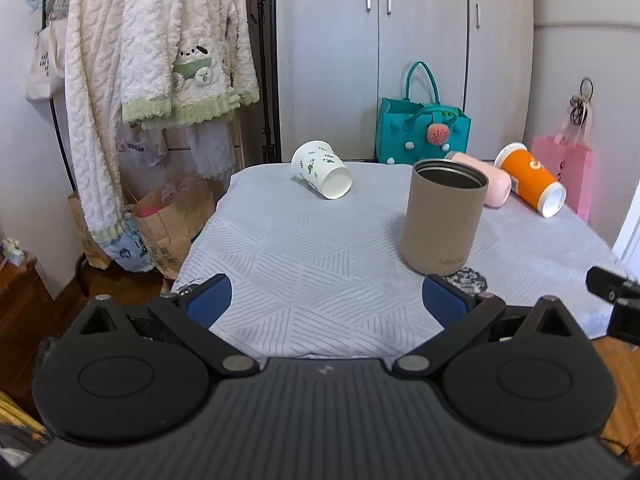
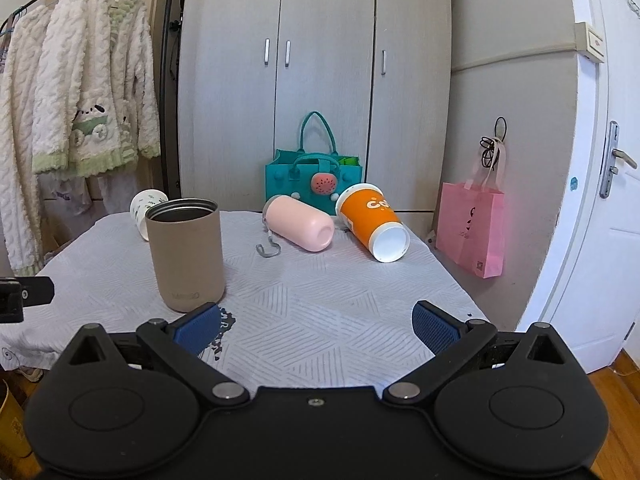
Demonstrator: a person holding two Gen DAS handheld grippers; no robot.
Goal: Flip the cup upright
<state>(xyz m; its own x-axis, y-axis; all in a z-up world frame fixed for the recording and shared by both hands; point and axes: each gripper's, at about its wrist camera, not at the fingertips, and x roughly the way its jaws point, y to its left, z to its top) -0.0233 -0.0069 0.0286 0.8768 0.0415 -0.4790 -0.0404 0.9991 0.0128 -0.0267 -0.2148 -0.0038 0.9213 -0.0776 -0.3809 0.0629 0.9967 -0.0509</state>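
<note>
Left gripper (image 1: 326, 300) level over the near counter (image 1: 304, 256) edge, released and empty, right gripper (image 2: 316, 326) level alongside, likewise spread wide, tan tumbler (image 2: 185, 254) upright just beyond, pink cup (image 2: 300, 227), orange cup (image 2: 374, 227), white patterned cup (image 1: 322, 169) on their sides far back.

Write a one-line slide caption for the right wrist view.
Open right gripper faces an upright tan tumbler, with pink bottle and orange cup lying tipped.
</note>
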